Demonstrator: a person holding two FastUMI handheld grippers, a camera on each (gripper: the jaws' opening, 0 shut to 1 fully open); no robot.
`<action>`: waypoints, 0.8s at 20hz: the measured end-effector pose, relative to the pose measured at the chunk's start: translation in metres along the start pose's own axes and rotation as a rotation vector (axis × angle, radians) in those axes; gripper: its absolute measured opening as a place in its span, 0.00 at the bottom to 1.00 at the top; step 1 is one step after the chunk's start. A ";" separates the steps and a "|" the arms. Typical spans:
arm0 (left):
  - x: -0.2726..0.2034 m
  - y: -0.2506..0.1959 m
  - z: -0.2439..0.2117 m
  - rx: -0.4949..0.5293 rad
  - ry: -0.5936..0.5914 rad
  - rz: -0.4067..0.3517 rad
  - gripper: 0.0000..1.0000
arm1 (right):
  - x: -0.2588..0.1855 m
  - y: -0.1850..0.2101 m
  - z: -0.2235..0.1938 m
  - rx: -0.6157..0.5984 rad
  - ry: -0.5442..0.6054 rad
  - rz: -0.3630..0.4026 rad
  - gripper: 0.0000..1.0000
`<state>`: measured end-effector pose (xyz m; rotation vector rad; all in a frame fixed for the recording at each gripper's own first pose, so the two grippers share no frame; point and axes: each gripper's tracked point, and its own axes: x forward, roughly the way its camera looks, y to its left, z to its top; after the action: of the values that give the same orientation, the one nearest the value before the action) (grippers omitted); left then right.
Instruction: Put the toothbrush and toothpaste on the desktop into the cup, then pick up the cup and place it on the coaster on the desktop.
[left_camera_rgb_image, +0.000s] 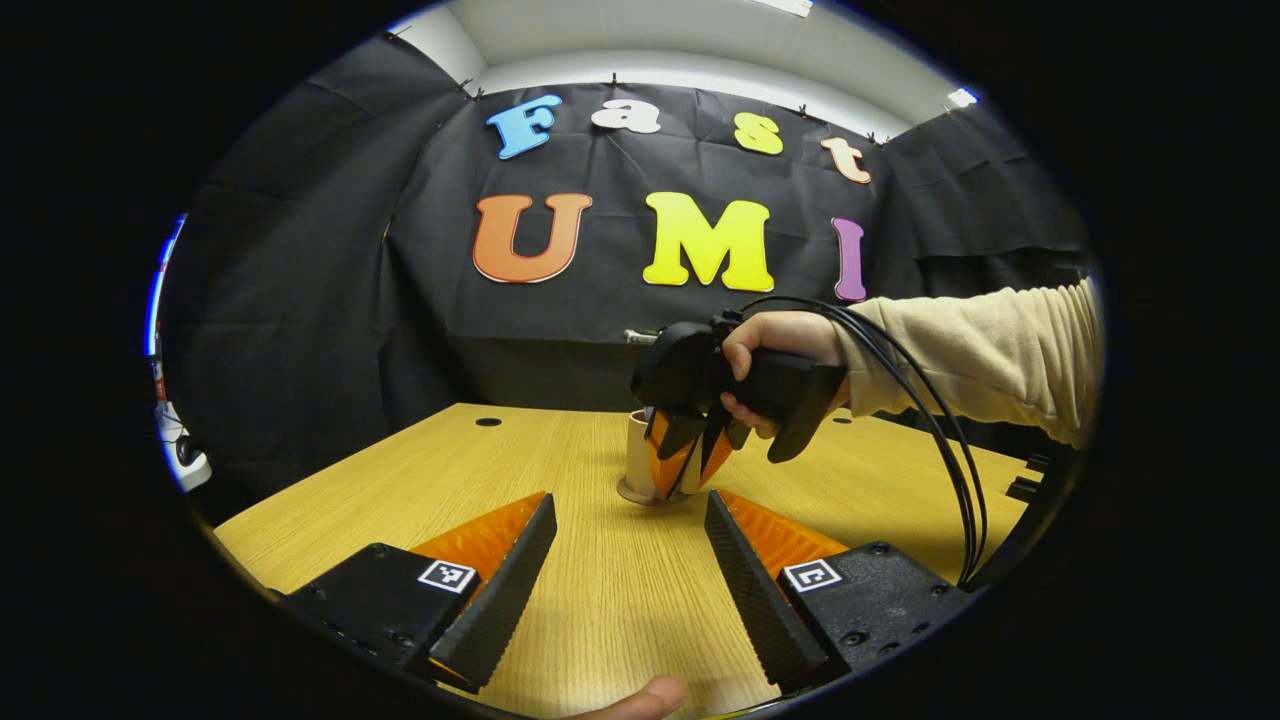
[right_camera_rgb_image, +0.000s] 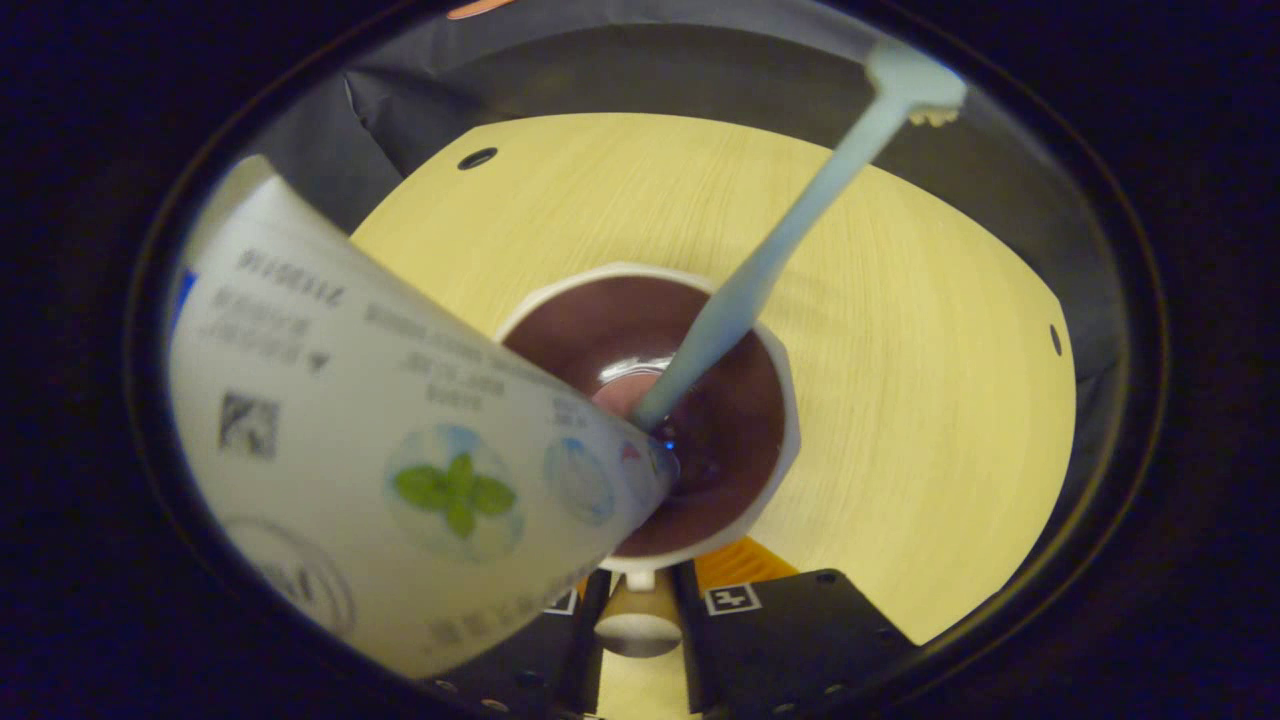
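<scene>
On the wooden desktop (left_camera_rgb_image: 600, 560), the right hand-held gripper (left_camera_rgb_image: 692, 450) clamps the cup (right_camera_rgb_image: 650, 420) handle.

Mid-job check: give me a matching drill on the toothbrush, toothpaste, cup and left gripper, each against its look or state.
Things:
1. toothbrush
2. toothpaste
3. cup
4. left gripper

Descriptions:
a. open, holding nothing, above the desk
b. pale rim, dark brown inside
c. thin pale blue-green stick leaning in the cup
d. wide white tube with a green leaf mark, its end in the cup

Pairs: 1-c, 2-d, 3-b, 4-a
</scene>
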<state>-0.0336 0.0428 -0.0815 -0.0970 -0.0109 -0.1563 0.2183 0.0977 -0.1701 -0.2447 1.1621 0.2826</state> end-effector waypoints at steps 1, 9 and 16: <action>0.001 0.000 -0.002 -0.001 0.007 0.004 0.96 | -0.003 0.000 0.001 0.001 -0.013 0.014 0.38; 0.012 -0.002 0.003 0.058 0.011 0.039 0.95 | -0.046 -0.005 -0.012 0.023 -0.214 0.122 0.93; 0.026 -0.020 0.009 0.089 -0.003 0.044 0.96 | -0.121 -0.066 -0.023 0.016 -0.618 0.015 0.97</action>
<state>-0.0114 0.0204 -0.0700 -0.0084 -0.0185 -0.1116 0.1759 0.0172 -0.0640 -0.1198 0.5549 0.3318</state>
